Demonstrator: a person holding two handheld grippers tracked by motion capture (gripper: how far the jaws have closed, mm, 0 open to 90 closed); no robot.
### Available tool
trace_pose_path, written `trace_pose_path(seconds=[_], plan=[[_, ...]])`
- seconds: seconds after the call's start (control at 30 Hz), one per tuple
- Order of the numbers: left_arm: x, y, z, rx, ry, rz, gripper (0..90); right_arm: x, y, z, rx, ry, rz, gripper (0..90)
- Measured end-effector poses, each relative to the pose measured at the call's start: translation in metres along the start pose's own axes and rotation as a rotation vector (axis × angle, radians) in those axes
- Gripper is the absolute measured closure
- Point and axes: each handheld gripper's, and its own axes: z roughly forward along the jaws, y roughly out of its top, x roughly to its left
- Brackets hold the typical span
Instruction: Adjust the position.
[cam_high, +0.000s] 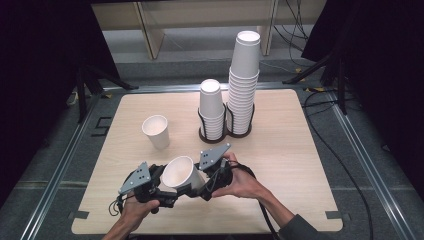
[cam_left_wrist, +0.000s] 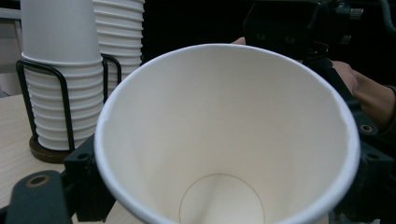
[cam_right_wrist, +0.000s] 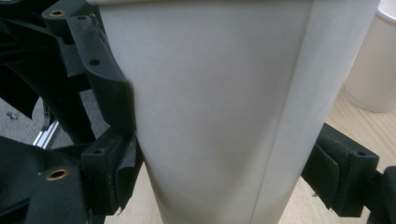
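Both hands are meeting low and close together, the left black two-jaw gripper (cam_high: 167, 192) and the right black two-jaw gripper (cam_high: 197, 187) both clamping inward.

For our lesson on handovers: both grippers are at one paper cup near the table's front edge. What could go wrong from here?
1. The paper cup is thin; the left gripper and right gripper both at its wall could dent it.
2. If the two hands pull apart, the cup may twist or slip and fall off the table.
3. A swing forward could knock the loose cup or the tall cup stack in its wire holder.
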Motion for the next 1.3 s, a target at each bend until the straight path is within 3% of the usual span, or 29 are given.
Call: trace_pose_path(seconds=[0.03,0.1,0.23,0.5,0.67,0.83,1.07,1.2,1.3], plan=[[0.0,0.0,0.0,0.0,0.003,-0.001,13.6,0.002,-0.001,0.0,0.0,0.001,0.037,19.4],[0.0,0.001,-0.001,-0.002,0.018,0.004,14.1,-0.002,-0.001,0.001,-0.015,0.002,0.018,18.0],[0.004,0.003,-0.005,-0.014,0.061,0.009,14.2,-0.005,-0.006,0.0,-0.008,-0.015,0.064,15.6],[0.023,0.004,-0.016,0.032,0.265,0.038,14.2,-0.013,-0.021,-0.014,0.046,-0.125,0.101,16.7],[0.034,0.005,-0.024,0.05,0.366,0.068,14.2,-0.017,-0.029,-0.024,0.065,-0.171,0.11,18.3],[0.043,0.005,-0.031,0.109,0.468,0.07,14.2,-0.02,-0.038,-0.034,0.065,-0.228,0.144,18.5],[0.057,0.001,-0.038,0.122,0.544,0.041,14.2,-0.025,-0.05,-0.048,0.046,-0.305,0.201,16.6],[0.063,0.0,-0.044,0.134,0.581,0.028,14.1,-0.026,-0.058,-0.052,0.04,-0.324,0.256,15.7],[0.066,0.0,-0.048,0.15,0.606,0.014,14.1,-0.027,-0.063,-0.055,0.039,-0.338,0.268,15.7]])
